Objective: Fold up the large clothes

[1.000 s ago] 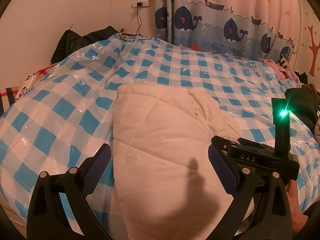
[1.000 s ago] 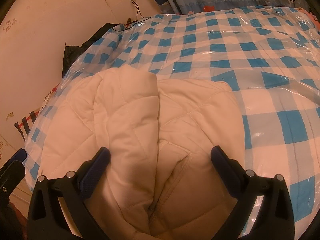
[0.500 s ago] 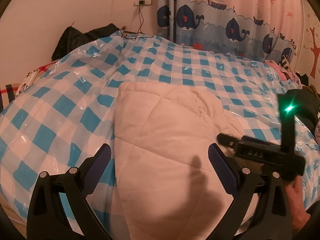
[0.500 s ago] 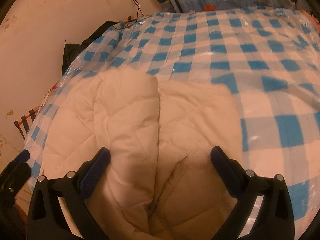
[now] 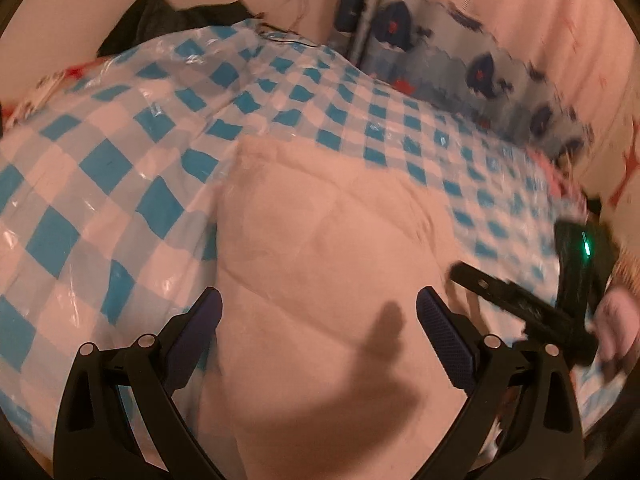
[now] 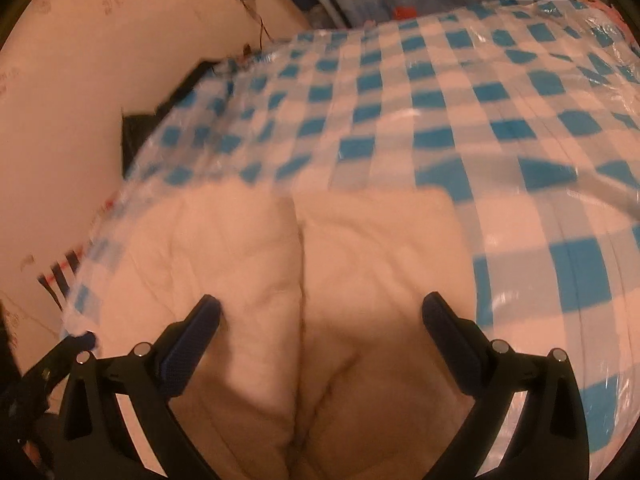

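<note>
Cream quilted jacket (image 5: 320, 280) lies folded on the checked bed cover (image 5: 100, 168); the left gripper (image 5: 318, 316) hangs over it, fingers wide apart and empty. In the right view the right gripper (image 6: 320, 320) is also wide open and empty above the middle crease, so I judge the next fold needs both to go down and pinch the near edge.

Bed (image 5: 120, 128) w/ blue-check plastic cover: wide bare stretch beyond the folded cream padded garment (image 5: 320, 280), running to the far edge, open for a gripper to pass. Garment bulks up at the near edge, filling the space under both grippers. Far-left corner blocked by a dark clothes pile (image 5: 160, 12) against the wall. Whale curtain (image 5: 480, 64) closes off the far edge. Right gripper (image 5: 520, 308) hangs over the garment's right side, crowding that approach.
</note>
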The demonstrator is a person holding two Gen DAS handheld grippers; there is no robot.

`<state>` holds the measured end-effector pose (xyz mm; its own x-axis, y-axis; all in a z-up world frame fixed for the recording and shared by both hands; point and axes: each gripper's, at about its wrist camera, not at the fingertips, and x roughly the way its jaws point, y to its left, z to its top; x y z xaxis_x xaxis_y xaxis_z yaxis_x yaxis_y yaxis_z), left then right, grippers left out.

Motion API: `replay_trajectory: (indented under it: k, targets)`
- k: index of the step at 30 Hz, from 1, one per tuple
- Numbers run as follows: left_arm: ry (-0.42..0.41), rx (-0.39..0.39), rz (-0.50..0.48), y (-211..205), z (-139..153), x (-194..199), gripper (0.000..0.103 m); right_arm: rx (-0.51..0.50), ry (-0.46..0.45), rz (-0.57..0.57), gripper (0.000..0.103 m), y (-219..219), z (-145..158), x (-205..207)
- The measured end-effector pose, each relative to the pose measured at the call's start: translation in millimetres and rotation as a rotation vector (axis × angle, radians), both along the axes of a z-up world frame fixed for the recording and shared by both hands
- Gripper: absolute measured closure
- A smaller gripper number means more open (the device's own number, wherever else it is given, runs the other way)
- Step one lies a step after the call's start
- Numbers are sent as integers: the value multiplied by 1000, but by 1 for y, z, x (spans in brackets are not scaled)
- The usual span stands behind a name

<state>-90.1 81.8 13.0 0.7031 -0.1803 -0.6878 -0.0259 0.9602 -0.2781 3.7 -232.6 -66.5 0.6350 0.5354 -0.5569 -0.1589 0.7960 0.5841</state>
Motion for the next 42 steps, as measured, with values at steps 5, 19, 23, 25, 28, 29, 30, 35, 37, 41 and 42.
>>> replay_trajectory:
  k: [5,19,23,25,28,29,30,35,37,41,42]
  targets:
    - [-33,-50,92,39,22,40,10,96,-5,18,6,-20,17,32]
    - [88,-117,70,30,-22,85,10,341,109,385,6,-23,16,32]
    - [82,-113,73,28,-20,82,10,346,119,405,72,-37,13,20]
    - [52,-130,72,26,-16,78,10,362,102,406,78,-44,18,12]
    - [-39,-178,37,24,0,65,10,393,10,407,81,-59,49,-8]
    - [-69,-179,21,21,6,61,10,385,-33,403,81,-63,63,-17]
    - [-91,-173,6,18,11,57,10,374,-69,393,82,-73,74,-27]
    - [-39,-96,-90,-10,8,59,10,307,-7,264,82,-110,51,-28]
    - [69,-38,-114,-24,-11,70,10,288,83,211,82,-118,18,-15]
    - [161,14,-111,-36,-35,81,10,274,219,195,80,-106,-40,5]
    - [169,25,-109,-37,-37,83,10,252,222,195,80,-107,-44,3]
